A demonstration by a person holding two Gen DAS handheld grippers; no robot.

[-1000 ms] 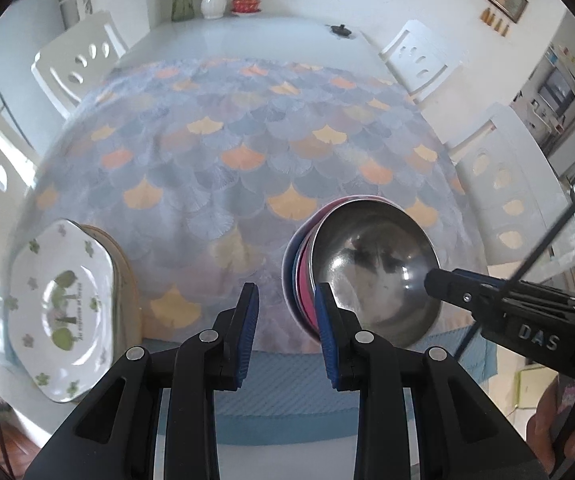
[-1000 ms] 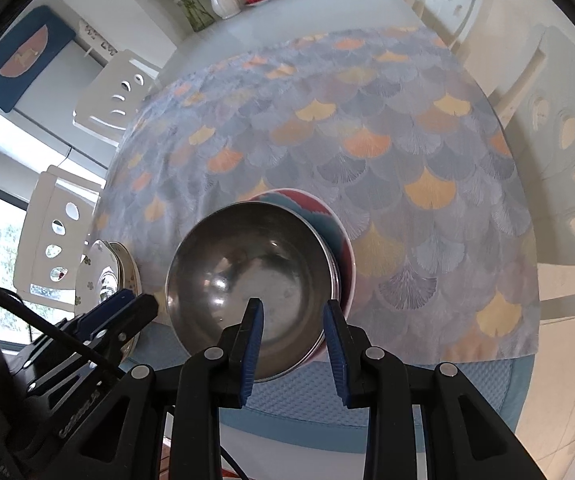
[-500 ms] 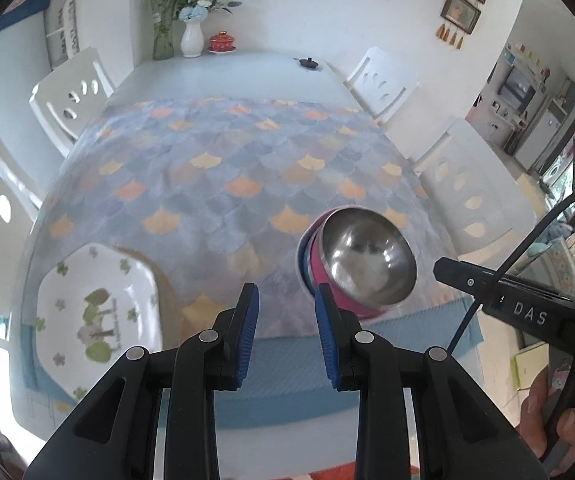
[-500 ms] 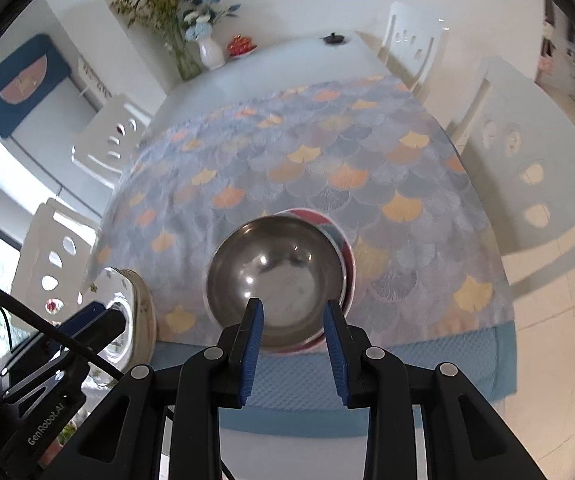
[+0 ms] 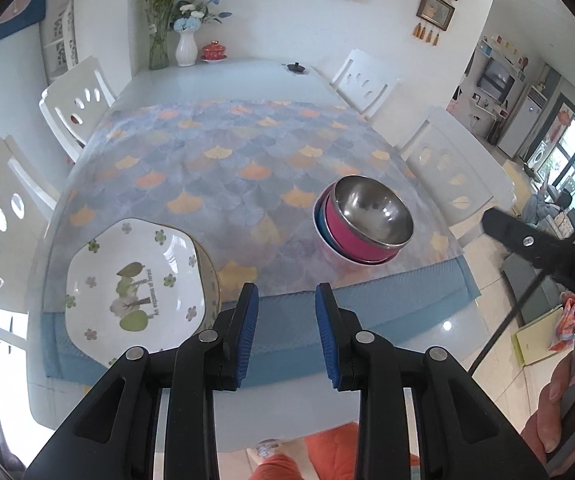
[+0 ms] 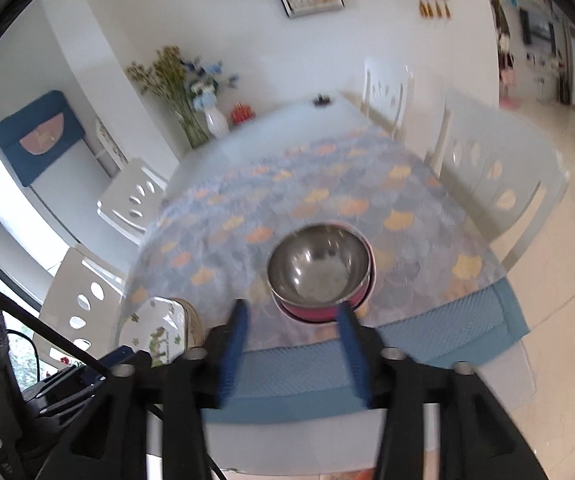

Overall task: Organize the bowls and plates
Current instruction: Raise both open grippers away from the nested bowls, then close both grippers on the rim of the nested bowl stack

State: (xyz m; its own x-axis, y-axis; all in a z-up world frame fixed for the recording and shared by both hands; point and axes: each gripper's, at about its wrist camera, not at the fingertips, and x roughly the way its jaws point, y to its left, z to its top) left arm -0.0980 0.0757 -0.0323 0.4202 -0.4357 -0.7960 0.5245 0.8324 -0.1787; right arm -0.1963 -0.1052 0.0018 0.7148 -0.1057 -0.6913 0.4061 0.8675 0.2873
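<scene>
Your steel bowl point(image 5: 373, 211) nested in the pink bowl point(image 5: 347, 240), flowered plate point(image 5: 133, 284) stacked beside, your left gripper point(image 5: 283, 336) and right gripper point(image 6: 293, 350) empty, jaws just widening.

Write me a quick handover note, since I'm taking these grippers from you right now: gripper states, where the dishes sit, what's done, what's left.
Left gripper: jaws have just been opening, nothing between them.
Right gripper: jaws have just been opening wide, nothing between them.
Bowl stack: steel bowl nested in pink, then blue and white ones, near the cloth's right front.
Plate stack: tree-pattern plate on top, left front corner.
Done: both stacks look built.
Left: apparently nothing loose; check alignment.
</scene>
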